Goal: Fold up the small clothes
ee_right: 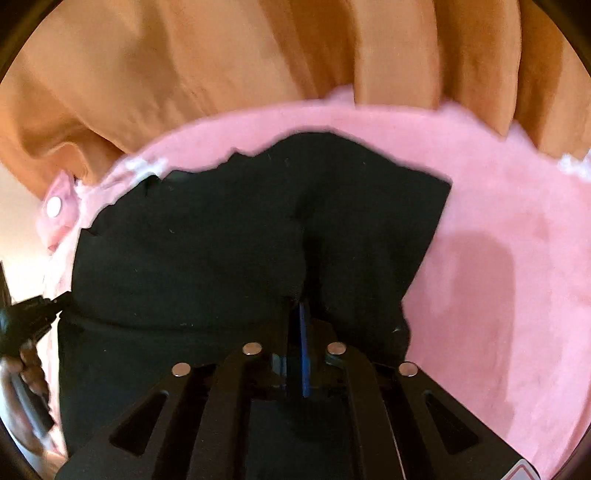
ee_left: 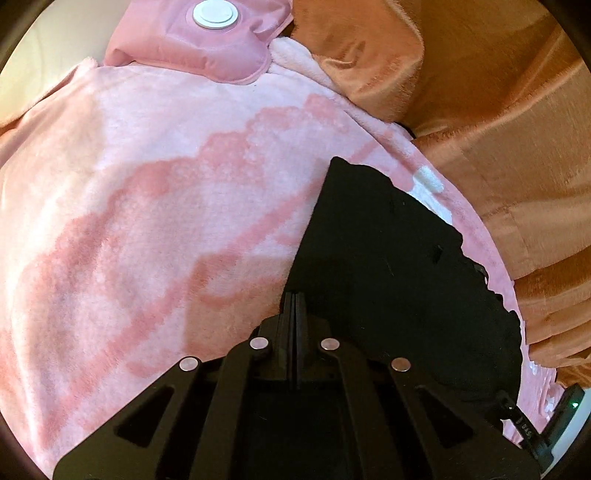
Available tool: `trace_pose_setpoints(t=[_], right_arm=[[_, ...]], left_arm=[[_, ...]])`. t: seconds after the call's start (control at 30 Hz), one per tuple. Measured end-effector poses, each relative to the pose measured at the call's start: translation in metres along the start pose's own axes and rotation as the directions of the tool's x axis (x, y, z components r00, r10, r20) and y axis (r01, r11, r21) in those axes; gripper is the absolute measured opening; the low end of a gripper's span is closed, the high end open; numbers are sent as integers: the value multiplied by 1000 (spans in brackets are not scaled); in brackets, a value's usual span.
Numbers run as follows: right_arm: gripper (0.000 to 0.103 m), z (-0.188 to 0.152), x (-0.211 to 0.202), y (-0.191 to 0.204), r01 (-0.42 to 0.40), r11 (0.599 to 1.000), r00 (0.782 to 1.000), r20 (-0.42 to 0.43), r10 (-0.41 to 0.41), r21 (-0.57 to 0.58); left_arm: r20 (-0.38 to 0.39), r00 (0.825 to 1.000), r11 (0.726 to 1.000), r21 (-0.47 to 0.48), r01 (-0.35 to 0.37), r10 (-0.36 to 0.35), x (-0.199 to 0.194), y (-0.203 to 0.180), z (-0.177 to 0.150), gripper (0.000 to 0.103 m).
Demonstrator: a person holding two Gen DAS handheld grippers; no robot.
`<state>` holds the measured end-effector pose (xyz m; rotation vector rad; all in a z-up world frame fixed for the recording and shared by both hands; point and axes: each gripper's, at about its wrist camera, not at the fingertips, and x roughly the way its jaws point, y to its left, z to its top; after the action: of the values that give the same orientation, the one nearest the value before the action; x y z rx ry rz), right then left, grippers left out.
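Pinching the one black garment (ee_right: 229, 236) at separate edges, the left gripper (ee_left: 294, 295) and right gripper (ee_right: 303, 302) have their fingers closed tight on cloth, likely to carry a fold over evenly. It lies on the pink blanket (ee_left: 147, 184), beside one orange curtain (ee_right: 184, 55) and one pink pouch (ee_left: 192, 40).

Fluffy pink patterned blanket (ee_left: 147, 206) spread flat; glossy pink inflatable cushion (ee_left: 192, 44) with round white valve (ee_left: 216, 15) at far edge; orange pleated curtain (ee_right: 221, 62) behind.
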<state>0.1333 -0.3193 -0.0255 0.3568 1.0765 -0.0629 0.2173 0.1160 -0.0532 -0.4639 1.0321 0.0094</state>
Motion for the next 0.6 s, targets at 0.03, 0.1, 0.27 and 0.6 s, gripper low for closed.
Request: trace_pose_setpoints(t=[0.03, 0.1, 0.27, 0.6], right_arm=[[3, 4, -9, 2, 26, 1000, 999, 20, -26, 2], [18, 12, -33, 13, 141, 990, 985, 102, -141, 4], [19, 38, -38, 111, -103, 977, 985, 116, 126, -187], [47, 65, 101, 297, -235, 870, 972, -95, 215, -434]], left_arm=[[1, 1000, 1000, 6, -6, 6, 0, 0, 0, 0], [3, 1000, 1000, 22, -17, 17, -2, 1, -1, 0], [-16, 999, 999, 17, -33, 34, -3, 11, -3, 0], [-51, 999, 999, 43, 13, -10, -16, 9, -7, 0]])
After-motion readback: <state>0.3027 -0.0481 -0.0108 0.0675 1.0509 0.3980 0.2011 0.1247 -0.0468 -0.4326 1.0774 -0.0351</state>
